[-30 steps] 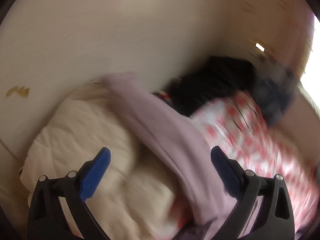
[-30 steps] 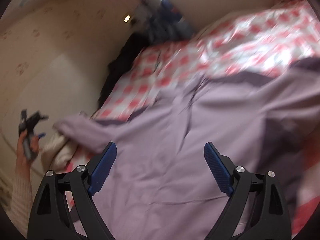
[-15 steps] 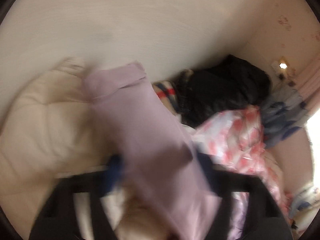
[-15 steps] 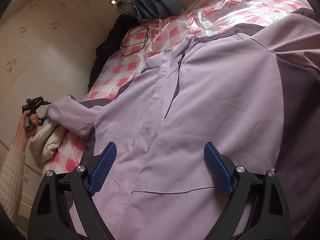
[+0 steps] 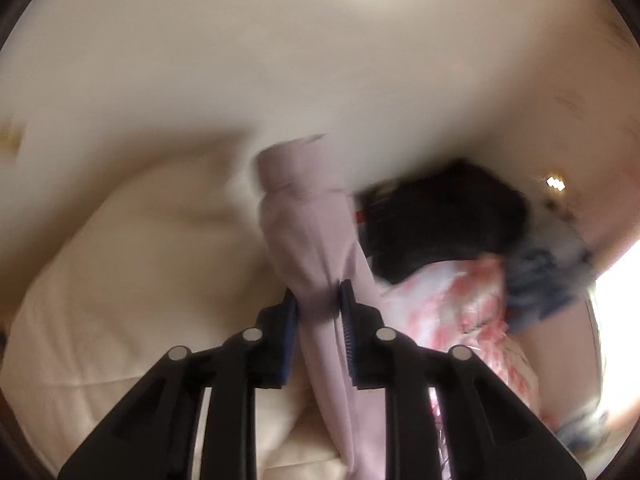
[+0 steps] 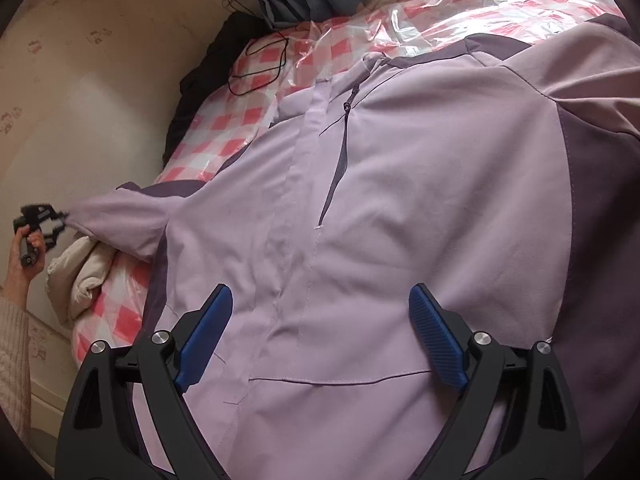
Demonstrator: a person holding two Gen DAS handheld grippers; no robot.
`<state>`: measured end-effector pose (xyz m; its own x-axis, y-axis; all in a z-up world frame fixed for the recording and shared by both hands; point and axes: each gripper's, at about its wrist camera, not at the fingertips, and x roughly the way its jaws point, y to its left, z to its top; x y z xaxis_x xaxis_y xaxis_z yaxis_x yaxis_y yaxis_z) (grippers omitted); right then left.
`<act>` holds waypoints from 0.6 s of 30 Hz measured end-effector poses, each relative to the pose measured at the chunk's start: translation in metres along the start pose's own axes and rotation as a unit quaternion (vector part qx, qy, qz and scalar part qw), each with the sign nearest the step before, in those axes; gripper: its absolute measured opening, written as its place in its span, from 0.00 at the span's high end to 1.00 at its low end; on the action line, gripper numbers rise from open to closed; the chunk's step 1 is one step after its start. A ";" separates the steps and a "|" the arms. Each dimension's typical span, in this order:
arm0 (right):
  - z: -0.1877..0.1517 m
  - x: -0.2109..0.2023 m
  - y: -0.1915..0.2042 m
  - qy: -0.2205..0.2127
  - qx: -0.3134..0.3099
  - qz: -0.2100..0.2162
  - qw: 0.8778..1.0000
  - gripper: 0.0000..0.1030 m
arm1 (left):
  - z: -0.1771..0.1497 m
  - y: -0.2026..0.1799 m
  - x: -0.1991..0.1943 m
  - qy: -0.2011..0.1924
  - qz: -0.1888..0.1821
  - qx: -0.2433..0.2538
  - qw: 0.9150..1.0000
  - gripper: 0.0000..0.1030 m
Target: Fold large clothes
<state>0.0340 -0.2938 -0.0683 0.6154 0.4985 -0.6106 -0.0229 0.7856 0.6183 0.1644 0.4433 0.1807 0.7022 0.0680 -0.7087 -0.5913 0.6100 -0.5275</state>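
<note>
Sleeve [image 5: 316,240] pinched as L tongs [image 5: 318,300] close.

A bed [image 6: 208,128] in red-checked sheeting is carrying 1 lilac jacket [image 6: 400,208], 1 cream bundle [image 6: 80,276] and dark clothes [image 6: 200,80].

the lilac jacket [image 6: 400,216] covers most of the bed, front up, so any pass low over the checked cover [image 6: 224,128] meets cloth. beyond the jacket's collar a bare stretch of cover lies open, crossed only by a thin black cord [image 6: 260,64]. left of the jacket, a cream quilt [image 6: 80,276] and dark clothes [image 6: 192,92] fill the gap against the wall [image 6: 100,100].
</note>
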 end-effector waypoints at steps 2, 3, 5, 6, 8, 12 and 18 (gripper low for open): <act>0.006 -0.011 -0.003 0.007 0.019 0.024 1.000 0.16 | -0.009 0.014 -0.009 -0.012 -0.006 -0.015 1.000 0.57; 0.009 -0.019 -0.005 0.003 0.025 0.035 0.999 0.16 | -0.021 0.012 -0.025 -0.040 0.003 0.010 0.999 0.43; 0.021 -0.064 -0.014 -0.046 0.044 0.048 0.997 0.16 | -0.040 0.007 -0.050 -0.081 0.004 0.037 0.996 0.21; 0.027 -0.084 -0.021 -0.069 0.056 0.049 0.995 0.16 | -0.059 0.003 -0.070 -0.110 -0.006 0.057 0.992 0.14; 0.036 -0.144 -0.054 -0.137 0.104 0.036 0.984 0.13 | -0.103 -0.007 -0.099 -0.138 -0.031 0.102 0.985 0.07; 0.035 -0.243 -0.147 -0.233 0.206 -0.056 0.949 0.07 | -0.205 -0.034 -0.102 -0.110 -0.089 0.195 0.971 0.07; 0.044 -0.331 -0.273 -0.303 0.317 -0.132 0.889 0.07 | -0.386 -0.089 -0.032 -0.014 -0.134 0.327 0.936 0.07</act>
<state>-0.1289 -0.6894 -0.0135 0.8497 -0.1120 -0.5152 0.5151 0.3854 0.7656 0.0415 0.0820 0.0690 0.8054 -0.1412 -0.5757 -0.0309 0.9599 -0.2787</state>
